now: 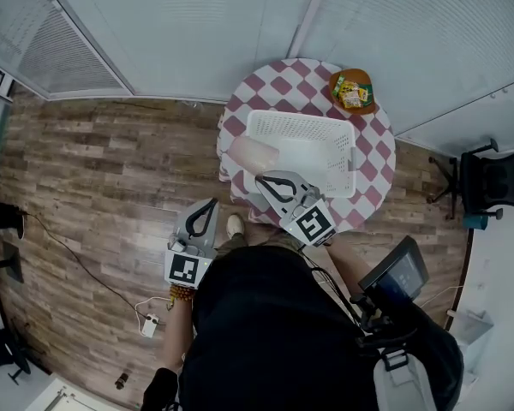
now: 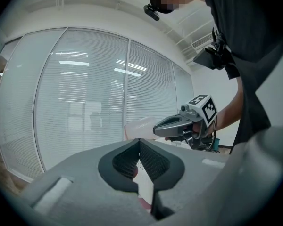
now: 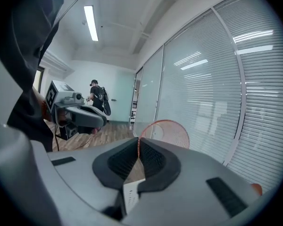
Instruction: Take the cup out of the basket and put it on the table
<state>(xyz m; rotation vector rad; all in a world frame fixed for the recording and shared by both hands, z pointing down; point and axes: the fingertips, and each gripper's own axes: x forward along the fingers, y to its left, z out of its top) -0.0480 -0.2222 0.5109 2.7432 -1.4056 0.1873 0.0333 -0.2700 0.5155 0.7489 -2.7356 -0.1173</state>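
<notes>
cup (image 1: pixel 255 154) is hanging over the basket's (image 1: pixel 343 127) left edge, my right gripper (image 1: pixel 263 181) pinching its rim; left gripper (image 1: pixel 211 204) hovering closed, empty.

The room was brightly and evenly lit by a ceiling strip light (image 3: pixel 90 22), whose reflections were thrown as pale bars of glare on the glass wall (image 2: pixel 85 102), and only soft shadows were cast on the wooden floor (image 1: pixel 111 169). Straight lines were bent by wide-angle distortion and both gripper views were ringed by dark vignetting. The left tongs (image 2: pixel 139 141) and right tongs (image 3: pixel 138 139) were rendered soft, and the translucent cup (image 3: pixel 167 132) was lit through from behind.
</notes>
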